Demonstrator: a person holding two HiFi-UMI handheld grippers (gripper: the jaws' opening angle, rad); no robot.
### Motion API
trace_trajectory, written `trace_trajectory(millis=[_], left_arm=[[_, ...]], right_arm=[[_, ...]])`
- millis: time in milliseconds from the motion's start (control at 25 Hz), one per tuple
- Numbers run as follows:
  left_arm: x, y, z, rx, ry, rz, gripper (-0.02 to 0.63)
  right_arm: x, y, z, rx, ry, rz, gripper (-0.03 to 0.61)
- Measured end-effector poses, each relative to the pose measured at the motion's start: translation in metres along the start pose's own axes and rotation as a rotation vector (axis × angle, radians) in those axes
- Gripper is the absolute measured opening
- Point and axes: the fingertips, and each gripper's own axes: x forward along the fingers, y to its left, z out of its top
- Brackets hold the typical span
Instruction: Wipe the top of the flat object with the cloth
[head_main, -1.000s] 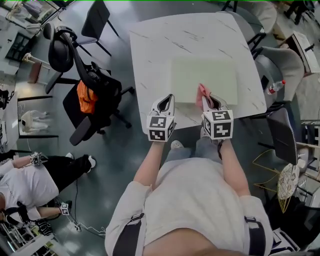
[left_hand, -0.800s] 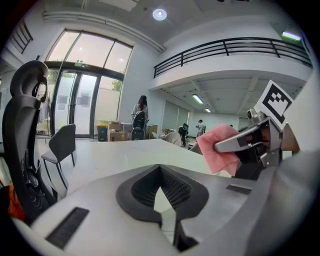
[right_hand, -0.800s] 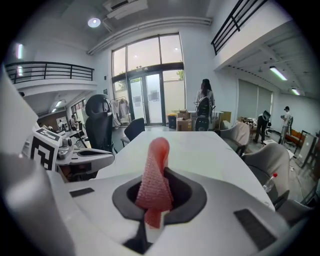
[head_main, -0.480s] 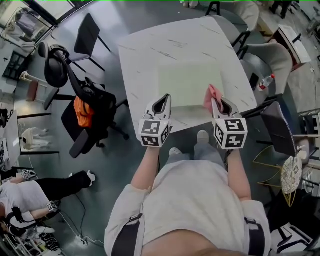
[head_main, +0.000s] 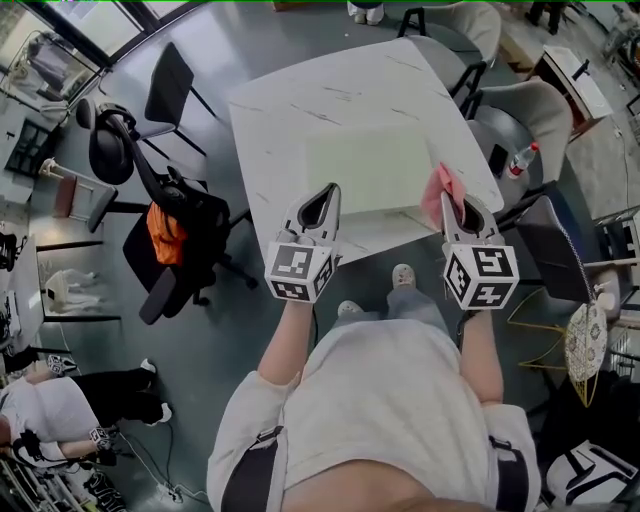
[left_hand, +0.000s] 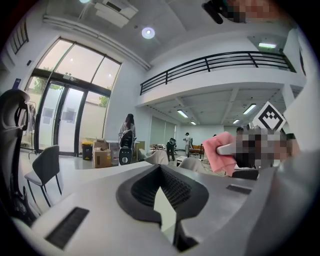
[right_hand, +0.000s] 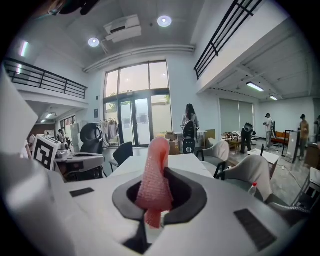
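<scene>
While the right gripper (head_main: 453, 198) pinches the pink cloth (head_main: 441, 187) at the 4 o'clock corner of the pale green board (head_main: 365, 168) lying mid-table (head_main: 300, 95), wiping looks not yet started. Next the cloth must come down flat onto the board. The left gripper (head_main: 327, 192), jaws together and empty, hovers at the board's 7 o'clock.

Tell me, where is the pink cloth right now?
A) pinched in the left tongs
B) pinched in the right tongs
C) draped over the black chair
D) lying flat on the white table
B: the right gripper view shows the pink cloth sticking up from between the right tongs, while the left tongs hold nothing.
</scene>
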Motion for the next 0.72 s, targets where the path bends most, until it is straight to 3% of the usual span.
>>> trace_trajectory(millis=[200, 720], left_arm=[[-0.011, -0.013, 0.026, 0.078, -0.042, -0.01, 0.012], [-0.034, -0.03, 0.05, 0.101, -0.11, -0.026, 0.012]], right_arm=[[-0.019, -0.005, 0.017, 0.001, -0.062, -0.013, 0.028], [-0.047, -0.004, 0.026, 0.017, -0.147, -0.021, 0.028]])
